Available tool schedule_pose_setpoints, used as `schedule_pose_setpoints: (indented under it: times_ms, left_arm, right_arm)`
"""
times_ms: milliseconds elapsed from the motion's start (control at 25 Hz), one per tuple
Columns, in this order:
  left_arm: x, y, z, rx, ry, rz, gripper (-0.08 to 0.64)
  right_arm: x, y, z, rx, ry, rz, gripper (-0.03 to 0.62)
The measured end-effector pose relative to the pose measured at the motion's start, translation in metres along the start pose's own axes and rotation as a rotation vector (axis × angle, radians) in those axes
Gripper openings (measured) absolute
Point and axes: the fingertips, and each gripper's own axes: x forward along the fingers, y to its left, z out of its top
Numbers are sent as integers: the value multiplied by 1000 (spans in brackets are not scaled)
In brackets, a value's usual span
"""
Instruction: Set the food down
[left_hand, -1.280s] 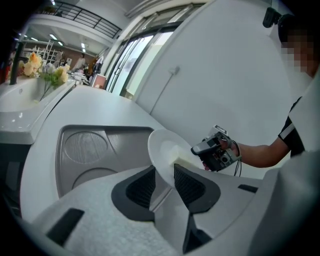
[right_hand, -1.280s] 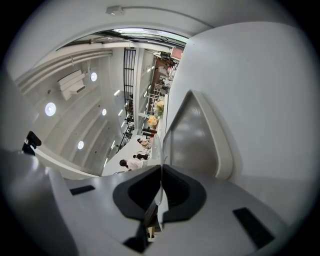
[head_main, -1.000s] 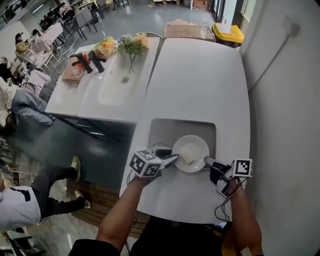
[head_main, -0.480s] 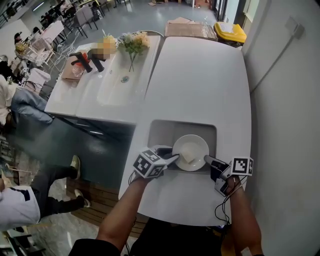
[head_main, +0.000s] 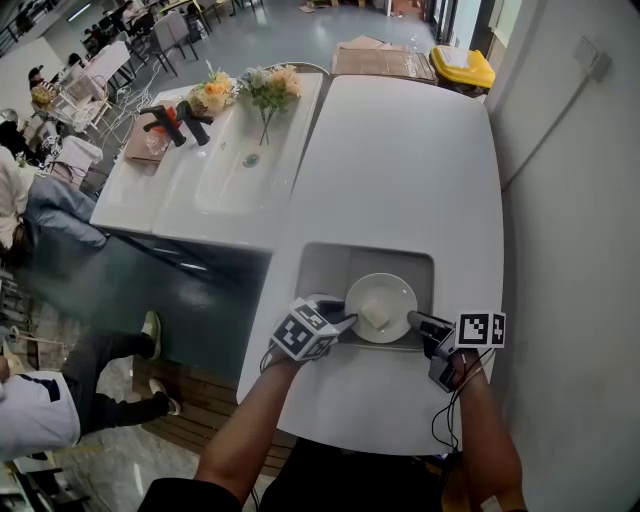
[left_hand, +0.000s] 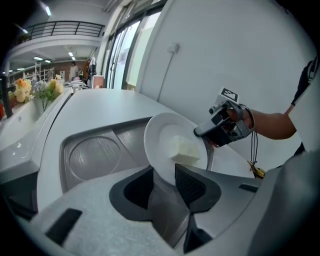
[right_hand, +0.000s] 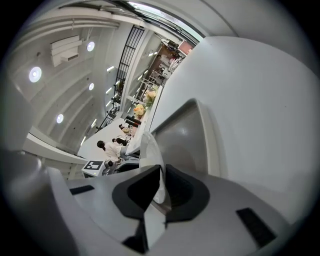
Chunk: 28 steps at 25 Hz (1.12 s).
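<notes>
A white plate (head_main: 386, 288) carries a pale block of food (head_main: 376, 314) and sits low over the near end of a grey tray (head_main: 322, 266) recessed in the white table. My left gripper (head_main: 345, 320) is at the plate's left rim. In the left gripper view the rim (left_hand: 165, 130) fills the gap between my left gripper's (left_hand: 164, 176) fingers, and the food (left_hand: 183, 149) lies just beyond. My right gripper (head_main: 412, 319) pinches the right rim. In the right gripper view the plate (right_hand: 149, 145) is edge-on inside the shut jaws of my right gripper (right_hand: 162, 172).
The white table (head_main: 400, 150) runs away from me, with a wall close on its right. To the left a second white counter holds flowers (head_main: 266, 88) and black tools (head_main: 172, 122). A yellow bin (head_main: 458, 62) stands at the far end. A seated person's leg (head_main: 100, 370) is at the left.
Both grippers and the plate have shifted only slightly; the left gripper's marker cube has edged right and nearer to me. The holds look the same.
</notes>
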Motion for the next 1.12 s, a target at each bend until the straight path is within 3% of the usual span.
schedule_pose_setpoints:
  times_ms: [320,400,640,960,1120]
  left_arm:
    - [2,5,-3,11,15,11,118]
    - [3,4,-3,15,23,11,118]
    - [2,4,-5,33,47,26,118]
    - [2,3,-4,65,52,42,118]
    - [3,3,-5,71,50,46,118]
  right_arm:
    - [2,-12,-3,-115,74,-124,8]
    - [1,-13,-3,-144,84,-144,44]
    - [2,-17,-4,-261,112,-234,52]
    - [2,-27,0,-517,177,-441,60]
    - [4,-27,0,-565,189,-461,60]
